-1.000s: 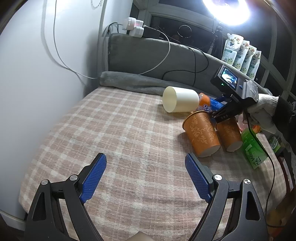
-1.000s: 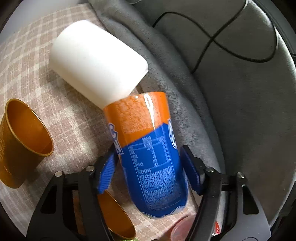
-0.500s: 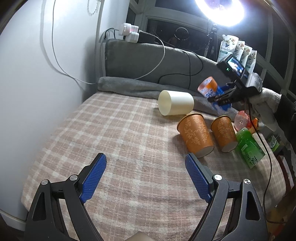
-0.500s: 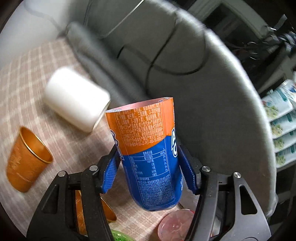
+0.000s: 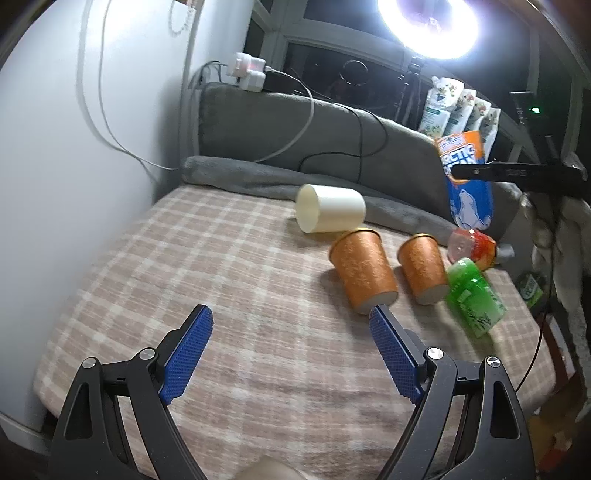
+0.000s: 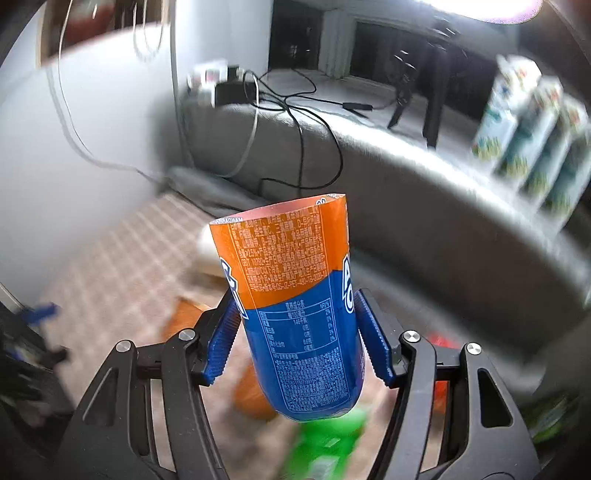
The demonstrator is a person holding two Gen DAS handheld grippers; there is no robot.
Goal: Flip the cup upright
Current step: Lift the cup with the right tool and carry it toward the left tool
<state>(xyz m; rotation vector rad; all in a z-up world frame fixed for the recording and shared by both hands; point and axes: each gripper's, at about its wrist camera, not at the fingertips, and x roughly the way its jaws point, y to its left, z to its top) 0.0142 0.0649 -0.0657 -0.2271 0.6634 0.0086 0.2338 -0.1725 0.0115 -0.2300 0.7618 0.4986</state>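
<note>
My right gripper (image 6: 295, 339) is shut on an orange-and-blue cup (image 6: 295, 306) and holds it in the air, nearly upright, open end up. The same cup (image 5: 467, 184) shows in the left wrist view at the far right, above the bed, gripped by the right gripper (image 5: 517, 175). My left gripper (image 5: 291, 354) is open and empty, low over the plaid blanket (image 5: 221, 277). A white cup (image 5: 330, 214) lies on its side. Two orange paper cups (image 5: 364, 269) (image 5: 423, 269) lie tipped over beside it.
A green bottle-like cup (image 5: 474, 297) and a red-orange one (image 5: 472, 247) lie at the bed's right edge. A grey headboard cushion (image 5: 295, 136) with cables runs along the back. A wall (image 5: 92, 166) stands at left. Pouches (image 5: 458, 110) and a ring light (image 5: 436, 26) stand behind.
My right gripper has lifted the orange-and-blue cup off the bed and turned it from lying tilted toward upright. My left gripper has stayed open in place.
</note>
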